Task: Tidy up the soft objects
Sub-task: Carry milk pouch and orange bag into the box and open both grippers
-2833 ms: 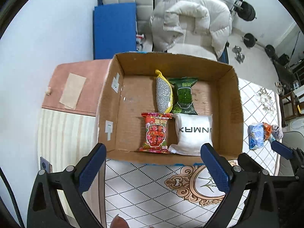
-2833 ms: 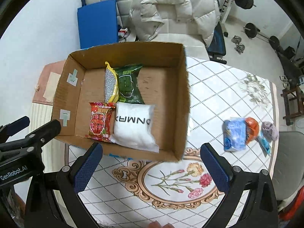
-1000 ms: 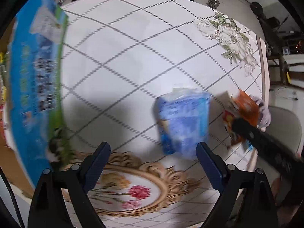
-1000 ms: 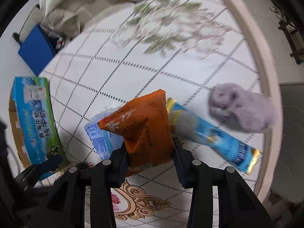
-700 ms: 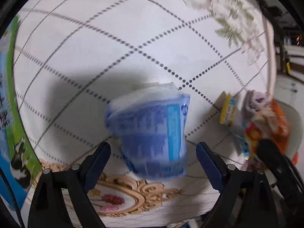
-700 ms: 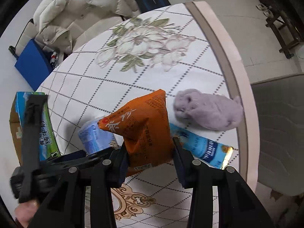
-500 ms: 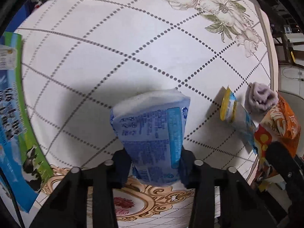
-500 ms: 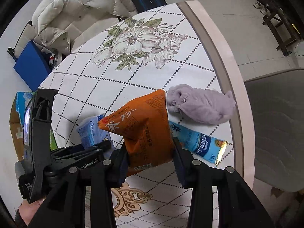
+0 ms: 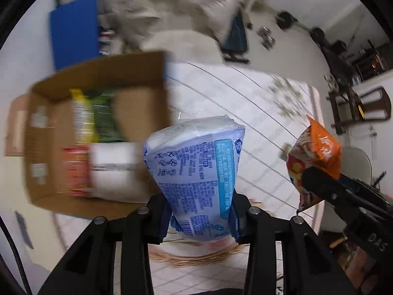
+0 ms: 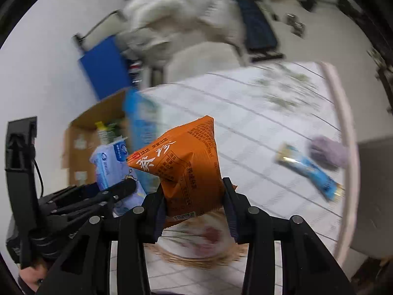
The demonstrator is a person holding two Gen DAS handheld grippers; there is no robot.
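Blue tissue pack [image 9: 199, 182] is pinched by the left gripper [image 9: 200, 217] jaws, long axis upright, lifted above the table [image 9: 255, 123] beside the cardboard box [image 9: 98, 132]. Orange snack bag [image 10: 186, 167] is clamped in the right gripper [image 10: 194, 211], pointing up.

A white table [image 10: 245, 127] with a dark grid pattern and floral prints carries an open brown cardboard box [image 9: 44, 113] at its far left, and, near its right edge, a long blue snack packet [image 10: 312, 169] just beside a fuzzy lilac soft lump [image 10: 328, 153].
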